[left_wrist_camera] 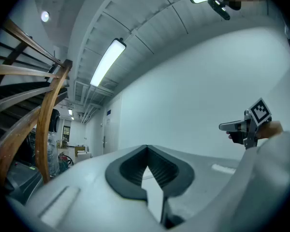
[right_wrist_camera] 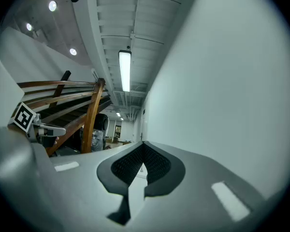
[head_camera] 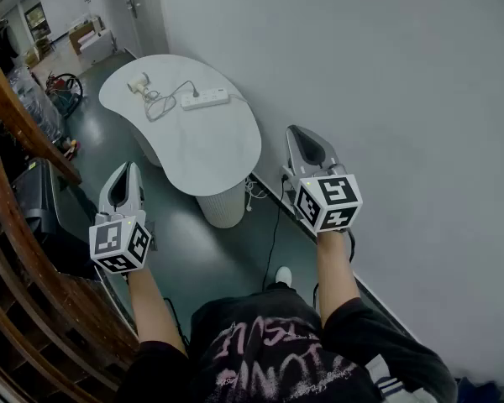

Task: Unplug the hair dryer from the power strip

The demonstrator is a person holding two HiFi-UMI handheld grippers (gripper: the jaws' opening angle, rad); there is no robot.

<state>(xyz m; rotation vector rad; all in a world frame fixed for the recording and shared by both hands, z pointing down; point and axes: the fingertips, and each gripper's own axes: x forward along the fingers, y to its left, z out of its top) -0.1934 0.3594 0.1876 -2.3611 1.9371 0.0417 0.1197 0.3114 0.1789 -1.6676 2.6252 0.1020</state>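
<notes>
Table [head_camera: 210, 145] edge far — L claw [head_camera: 132, 169], R claw [head_camera: 296, 133] shut

Plug [head_camera: 193, 96] seating in power strip [head_camera: 207, 100] too small to tell, wooden railing [head_camera: 18, 114] cut by left edge

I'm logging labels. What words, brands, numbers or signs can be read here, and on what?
None is readable.
Pink print on the person's black T-shirt: too warped to read.
Small blue sign by the far door: too small.
Left gripper and right gripper: square markers only, no words.
</notes>
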